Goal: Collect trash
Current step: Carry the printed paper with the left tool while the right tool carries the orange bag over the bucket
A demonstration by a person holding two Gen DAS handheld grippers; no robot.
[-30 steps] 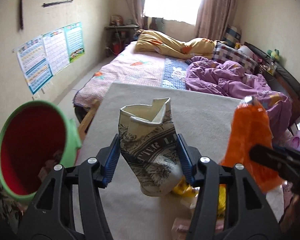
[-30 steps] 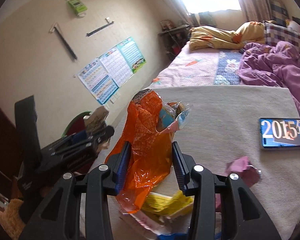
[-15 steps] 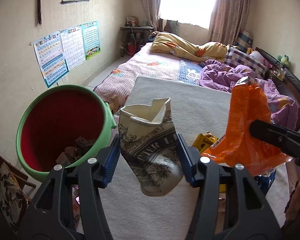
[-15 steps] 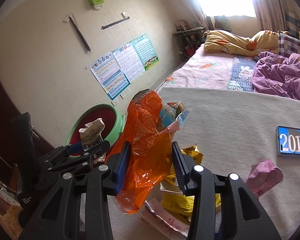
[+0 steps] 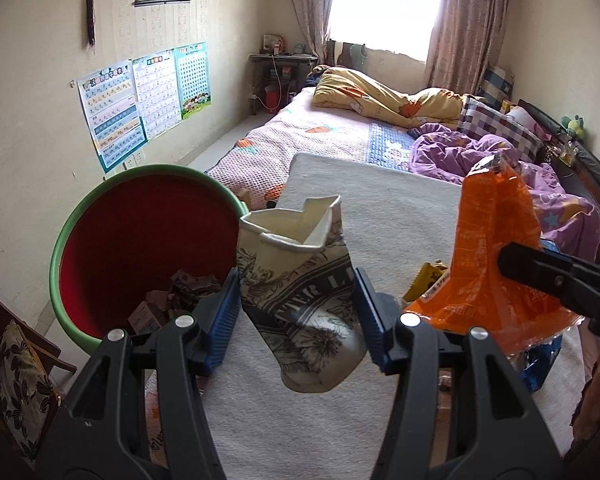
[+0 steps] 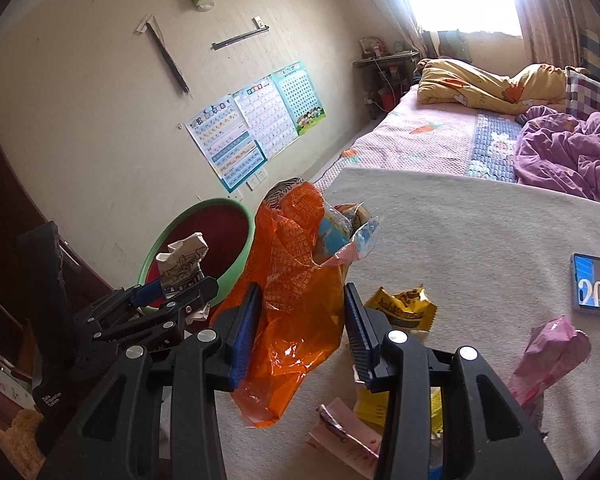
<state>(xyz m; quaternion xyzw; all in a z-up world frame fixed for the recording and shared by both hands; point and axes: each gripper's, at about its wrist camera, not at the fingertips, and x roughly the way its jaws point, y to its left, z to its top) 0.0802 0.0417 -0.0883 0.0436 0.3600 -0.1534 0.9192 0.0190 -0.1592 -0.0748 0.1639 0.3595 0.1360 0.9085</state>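
My left gripper [image 5: 296,312] is shut on a crumpled paper cup [image 5: 300,300] with black print, held above the table's left edge. Just left of it stands a green bin [image 5: 76,236] with a red inside and scraps at its bottom. My right gripper [image 6: 300,332] is shut on an orange plastic bag [image 6: 296,312] stuffed with wrappers. In the right wrist view the left gripper [image 6: 172,292] and its paper cup [image 6: 182,264] hang in front of the green bin [image 6: 204,206]. In the left wrist view the orange bag [image 5: 488,248] hangs at the right.
Loose trash lies on the beige table cloth [image 6: 480,240]: a yellow wrapper [image 6: 404,304], a pink wrapper [image 6: 548,356], pink and yellow papers [image 6: 352,436] near the front. A tablet [image 6: 596,288] lies at the right. A bed [image 5: 340,136] stands behind; a chair cushion [image 5: 12,376] is at lower left.
Both grippers have swung left with their loads still held. The green bin has come more fully into both views, closer to the paper cup.
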